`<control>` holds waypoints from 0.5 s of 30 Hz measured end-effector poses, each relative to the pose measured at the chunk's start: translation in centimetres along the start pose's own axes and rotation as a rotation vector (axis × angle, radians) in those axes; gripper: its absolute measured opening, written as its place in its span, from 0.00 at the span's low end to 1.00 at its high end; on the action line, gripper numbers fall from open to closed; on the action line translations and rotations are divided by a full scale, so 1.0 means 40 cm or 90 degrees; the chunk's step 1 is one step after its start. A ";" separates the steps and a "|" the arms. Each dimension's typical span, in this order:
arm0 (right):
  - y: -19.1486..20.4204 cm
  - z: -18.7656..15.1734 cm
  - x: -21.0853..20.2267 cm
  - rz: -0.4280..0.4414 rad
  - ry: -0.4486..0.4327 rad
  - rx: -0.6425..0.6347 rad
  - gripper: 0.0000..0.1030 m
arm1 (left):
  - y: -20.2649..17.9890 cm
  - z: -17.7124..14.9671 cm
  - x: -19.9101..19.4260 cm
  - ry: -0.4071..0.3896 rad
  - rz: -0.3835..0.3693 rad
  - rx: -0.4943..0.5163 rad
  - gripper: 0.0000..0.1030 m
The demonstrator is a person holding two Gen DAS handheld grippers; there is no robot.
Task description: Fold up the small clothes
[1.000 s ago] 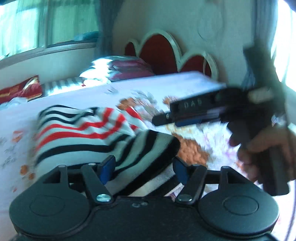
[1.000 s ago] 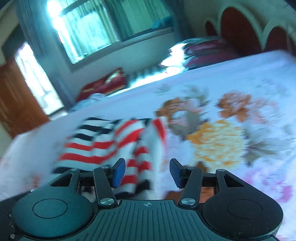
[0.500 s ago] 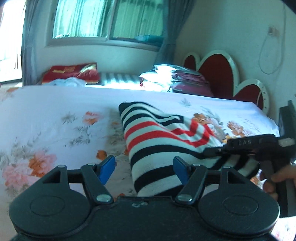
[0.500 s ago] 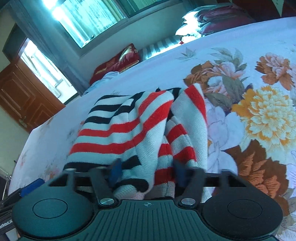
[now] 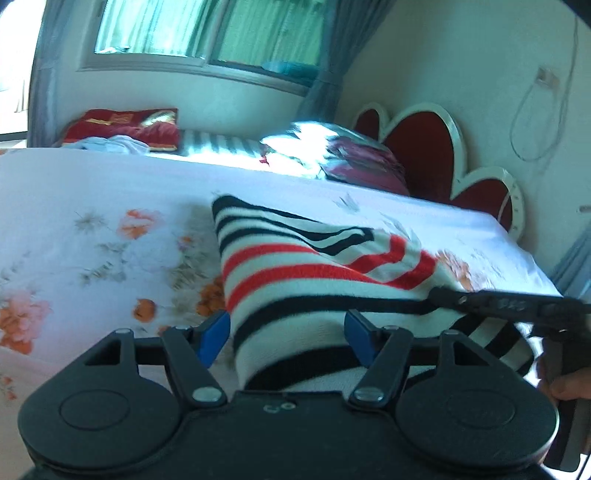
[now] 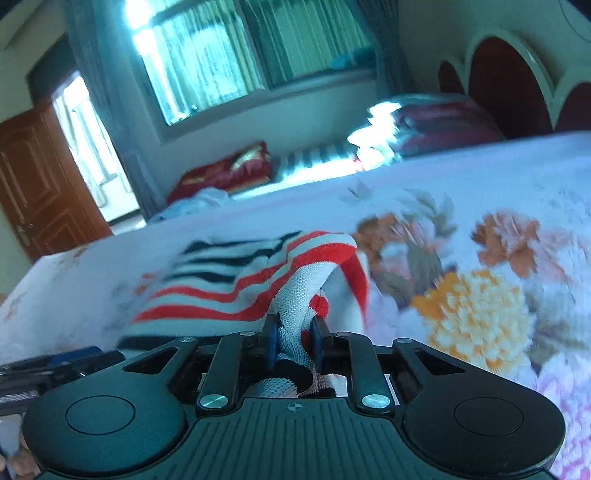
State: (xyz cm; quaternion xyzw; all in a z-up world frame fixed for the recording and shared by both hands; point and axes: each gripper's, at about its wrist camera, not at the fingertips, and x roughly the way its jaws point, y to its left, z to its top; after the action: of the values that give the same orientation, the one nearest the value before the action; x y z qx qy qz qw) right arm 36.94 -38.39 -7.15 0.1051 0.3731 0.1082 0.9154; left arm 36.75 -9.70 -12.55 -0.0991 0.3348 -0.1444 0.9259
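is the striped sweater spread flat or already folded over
Folded over: the striped sweater lies doubled on the bedsheet, and the closing right gripper pinches its bunched edge.

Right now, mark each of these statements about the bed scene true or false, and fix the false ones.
1. The striped sweater lies on a floral bedsheet. True.
2. The right gripper has nothing between its pads. False: a bunch of the sweater's knit sits between them, and the jaws are closing on it.
3. The left gripper stands open, with the sweater's near edge between its blue pads. True.
4. The sweater is plain green. False: it is white with black and red stripes.
5. A red scalloped headboard stands at the far end of the bed. True.
6. The sweater hangs from the window. False: it rests on the bed.
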 end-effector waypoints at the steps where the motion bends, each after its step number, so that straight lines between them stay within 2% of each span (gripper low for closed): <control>1: -0.019 -0.017 0.023 0.003 0.023 0.025 0.17 | -0.004 -0.008 0.012 0.012 0.001 0.004 0.64; 6: -0.045 -0.047 0.037 0.002 0.032 0.065 0.19 | 0.001 -0.027 0.045 0.034 0.006 0.009 0.69; 9: -0.060 -0.037 -0.004 0.012 0.042 0.096 0.27 | 0.007 -0.028 0.046 0.036 0.001 0.011 0.70; 15: -0.047 -0.070 -0.103 0.026 0.040 0.086 0.27 | 0.013 -0.029 0.047 0.039 -0.006 0.014 0.70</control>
State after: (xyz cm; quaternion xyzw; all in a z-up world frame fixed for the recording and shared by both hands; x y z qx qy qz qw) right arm 32.31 -41.00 -6.87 0.1707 0.4057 0.1043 0.8919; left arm 37.50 -9.94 -14.68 -0.0855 0.3612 -0.1552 0.9155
